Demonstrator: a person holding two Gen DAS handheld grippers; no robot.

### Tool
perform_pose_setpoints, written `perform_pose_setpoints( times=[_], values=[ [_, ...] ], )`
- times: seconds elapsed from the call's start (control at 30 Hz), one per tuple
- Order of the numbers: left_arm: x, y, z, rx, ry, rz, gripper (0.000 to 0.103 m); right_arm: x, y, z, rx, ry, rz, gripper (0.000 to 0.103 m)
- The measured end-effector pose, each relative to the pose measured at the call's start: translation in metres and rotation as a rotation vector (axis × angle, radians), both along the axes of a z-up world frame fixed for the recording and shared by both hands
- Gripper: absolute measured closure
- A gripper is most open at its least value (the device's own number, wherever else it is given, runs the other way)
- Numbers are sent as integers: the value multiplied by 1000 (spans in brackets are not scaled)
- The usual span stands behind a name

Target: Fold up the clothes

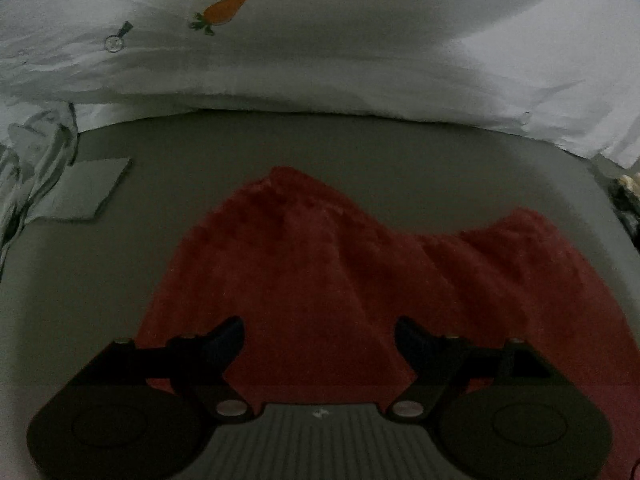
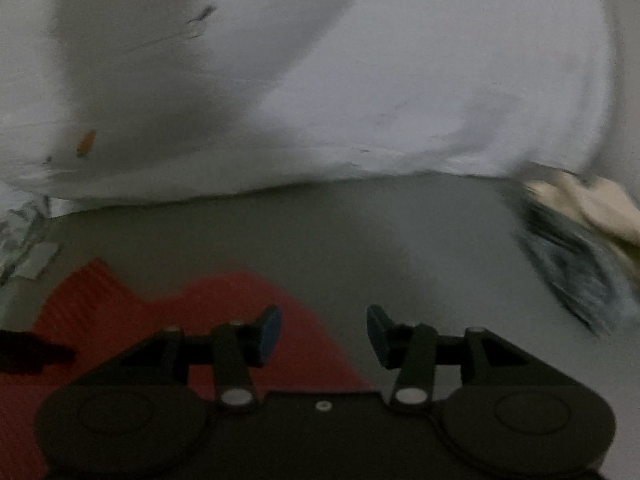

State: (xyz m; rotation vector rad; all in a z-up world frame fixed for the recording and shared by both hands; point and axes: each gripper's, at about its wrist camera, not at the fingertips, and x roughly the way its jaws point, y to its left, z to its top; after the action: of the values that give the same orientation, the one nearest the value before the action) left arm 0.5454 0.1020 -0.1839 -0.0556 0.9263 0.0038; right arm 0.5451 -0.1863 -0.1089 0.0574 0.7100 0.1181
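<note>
A red fleecy garment (image 1: 320, 272) lies rumpled on a grey bed surface (image 1: 360, 148). My left gripper (image 1: 319, 340) is open just above its near edge, fingers apart and empty. In the right wrist view the red garment (image 2: 160, 320) lies at the lower left. My right gripper (image 2: 324, 332) is open and empty over its right edge and the grey surface (image 2: 360, 240). The other gripper's dark tip (image 2: 32, 354) shows at the far left.
A white duvet with a carrot print (image 1: 224, 10) is bunched along the back. A folded grey cloth (image 1: 80, 192) and a patterned garment (image 1: 32, 168) lie at the left. A pile of dark and cream clothes (image 2: 580, 240) lies at the right.
</note>
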Motion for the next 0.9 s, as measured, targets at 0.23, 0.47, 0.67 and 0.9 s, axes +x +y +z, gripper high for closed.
perform_pose_setpoints(
  times=[0.23,0.47,0.67,0.9],
  values=[
    [17,3,-24,-15,-6,5,5,70,67,-35,-120,84,112,52],
    [-12,9,-34,-54,-183,-26,0,30,67,-71,-191,177,32,51],
    [-17,5,-37,-20,-236,-43,0,24,74,-68,-246,197,19,46],
    [-15,7,-38,-31,-242,-40,0,40,81,-35,-173,55,17,32]
  ],
)
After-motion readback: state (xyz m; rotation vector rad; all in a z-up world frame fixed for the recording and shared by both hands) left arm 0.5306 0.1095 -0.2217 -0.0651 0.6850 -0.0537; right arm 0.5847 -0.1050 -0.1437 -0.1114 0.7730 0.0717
